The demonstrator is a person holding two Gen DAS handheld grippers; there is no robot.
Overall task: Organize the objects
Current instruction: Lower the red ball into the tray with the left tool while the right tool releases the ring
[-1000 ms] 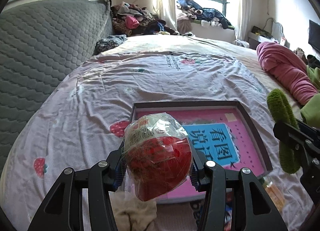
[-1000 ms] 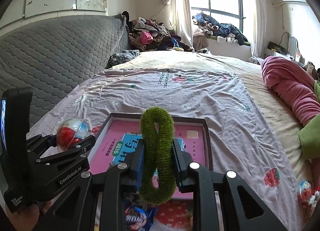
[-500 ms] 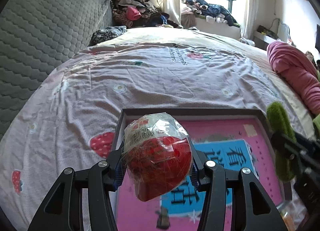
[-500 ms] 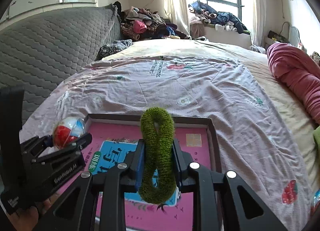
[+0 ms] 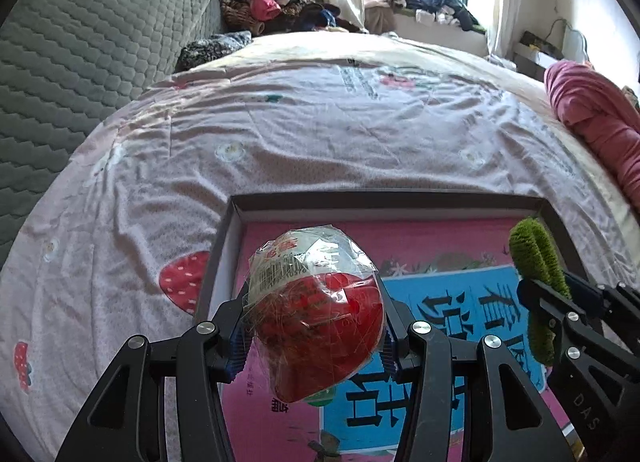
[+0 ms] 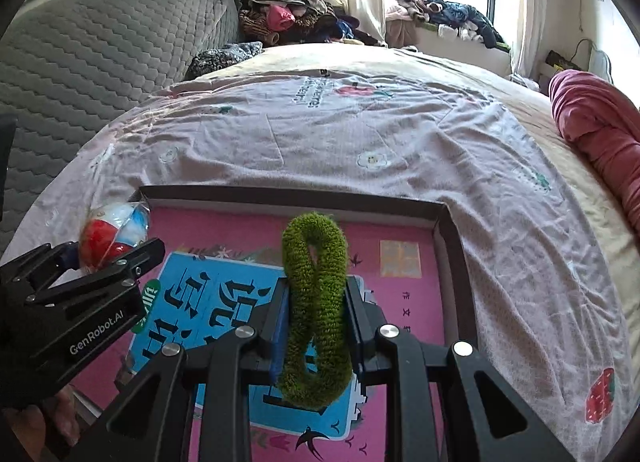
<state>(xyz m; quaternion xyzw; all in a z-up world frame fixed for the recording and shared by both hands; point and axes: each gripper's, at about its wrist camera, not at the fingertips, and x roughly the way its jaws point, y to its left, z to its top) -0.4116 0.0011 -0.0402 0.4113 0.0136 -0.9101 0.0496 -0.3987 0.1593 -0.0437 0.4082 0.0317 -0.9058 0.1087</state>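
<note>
My left gripper (image 5: 316, 326) is shut on a red ball wrapped in clear plastic (image 5: 320, 314) and holds it over the left part of a shallow dark box (image 5: 384, 198) with a pink and blue printed bottom. The ball also shows in the right wrist view (image 6: 112, 234). My right gripper (image 6: 318, 314) is shut on a fuzzy green loop (image 6: 316, 302) over the middle of the same box (image 6: 444, 214). The loop shows at the right of the left wrist view (image 5: 536, 262).
The box lies on a bed with a pale pink strawberry-print sheet (image 5: 320, 122). A grey quilted headboard (image 5: 80, 42) is at the left. A rolled pink blanket (image 6: 592, 134) lies at the right. Piled clothes (image 6: 288, 18) are at the far end by the window.
Both grippers have moved forward over the box with their objects still held. The box now fills more of both views.
</note>
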